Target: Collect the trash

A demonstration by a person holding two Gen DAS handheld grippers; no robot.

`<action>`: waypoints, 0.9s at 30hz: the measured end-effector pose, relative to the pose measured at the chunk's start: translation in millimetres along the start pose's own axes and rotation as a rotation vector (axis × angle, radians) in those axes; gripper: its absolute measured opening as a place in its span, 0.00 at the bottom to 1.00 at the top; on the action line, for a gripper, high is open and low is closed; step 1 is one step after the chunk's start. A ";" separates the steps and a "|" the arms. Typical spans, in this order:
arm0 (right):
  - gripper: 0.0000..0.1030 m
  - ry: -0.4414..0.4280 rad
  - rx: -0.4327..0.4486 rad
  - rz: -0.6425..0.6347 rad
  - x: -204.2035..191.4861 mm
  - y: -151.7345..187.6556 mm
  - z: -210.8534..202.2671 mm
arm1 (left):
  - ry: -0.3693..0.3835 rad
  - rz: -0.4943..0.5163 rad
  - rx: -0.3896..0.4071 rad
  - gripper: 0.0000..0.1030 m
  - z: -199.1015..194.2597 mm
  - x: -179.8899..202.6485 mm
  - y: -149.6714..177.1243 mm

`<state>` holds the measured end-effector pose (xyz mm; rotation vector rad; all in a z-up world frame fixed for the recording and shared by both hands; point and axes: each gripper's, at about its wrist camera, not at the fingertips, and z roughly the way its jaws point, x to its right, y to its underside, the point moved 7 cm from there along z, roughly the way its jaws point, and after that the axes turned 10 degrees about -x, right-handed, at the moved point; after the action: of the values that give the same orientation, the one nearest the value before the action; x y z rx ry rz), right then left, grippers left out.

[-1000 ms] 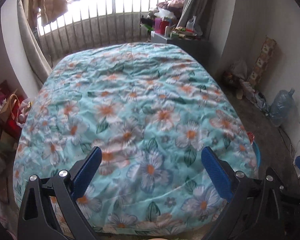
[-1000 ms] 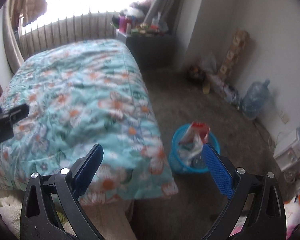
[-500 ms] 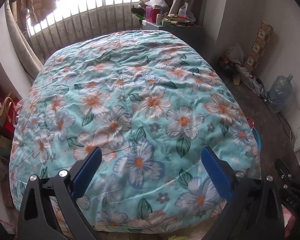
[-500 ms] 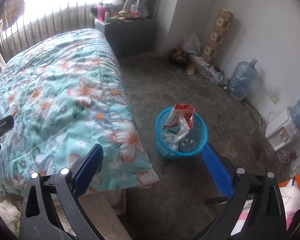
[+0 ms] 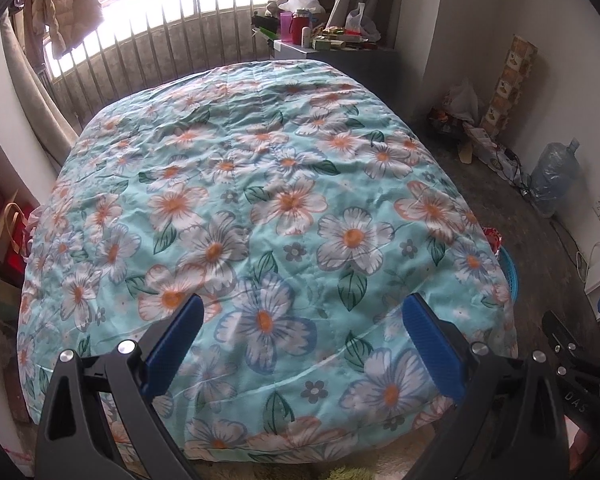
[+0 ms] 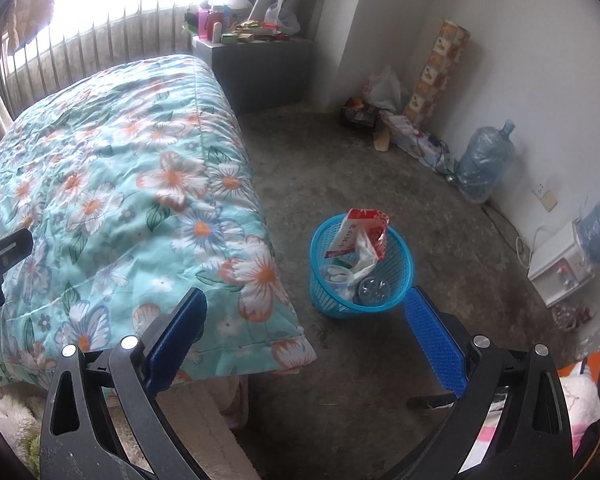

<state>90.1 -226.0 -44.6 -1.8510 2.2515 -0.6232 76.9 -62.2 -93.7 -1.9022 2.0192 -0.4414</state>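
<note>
Left gripper (image 5: 298,330): you hold it above the foot of the bed, fingers (image 5: 171,342) spread wide apart, nothing between them.
Right gripper (image 6: 306,326): you hold it over the floor beside the bed's corner, fingers (image 6: 434,338) likewise wide apart and empty.
Trash basket (image 6: 400,280): blue mesh, standing on the bare concrete floor (image 6: 380,184) just beside the bed's near corner; in the left wrist view only a sliver of its rim shows past the quilt edge.
Basket contents: a red-and-white carton (image 6: 358,232) standing tall, a crumpled clear plastic bag (image 6: 364,258), a clear bottle (image 6: 374,290) lying base-up, and a pale round lid or cup (image 6: 334,274). These count as collected.
Bed (image 5: 260,200): floral quilt lies smooth; no loose litter shows on it in either view.
Open floor around basket: no stray scraps visible; a few marks on the concrete are too faint to identify.
Far wall clutter (image 6: 384,112): bags, a dark box and small packets near a tall patterned tube (image 6: 436,72); you cannot tell from here whether any of it is trash.
Water jug (image 6: 484,164): stands against the wall; looks like a household item, not litter.
Cabinet top (image 6: 256,38): crowded with bottles and boxes, contents unclear.
Progress, as judged: the bed and nearby floor appear done; what is left, if anything, is likely the wall-side clutter, or carrying the basket off.
</note>
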 end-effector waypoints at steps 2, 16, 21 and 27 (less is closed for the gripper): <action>0.92 0.001 0.001 -0.001 -0.2 -0.3 -0.3 | 0.000 0.000 0.001 0.95 -0.1 0.1 -0.2; 0.92 0.006 0.011 0.000 2.6 -4.8 -4.7 | 0.028 0.028 0.007 0.95 -4.8 12.3 -2.2; 0.92 0.008 0.015 0.004 4.3 -5.9 -5.7 | 0.026 0.028 0.009 0.95 -5.7 12.7 -2.8; 0.92 0.014 0.015 0.011 4.1 -4.9 -6.2 | 0.018 0.022 0.019 0.95 -7.3 11.1 -6.6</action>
<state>91.3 -229.4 -36.5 -1.8322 2.2575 -0.6517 79.0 -73.7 -84.5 -1.8698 2.0383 -0.4716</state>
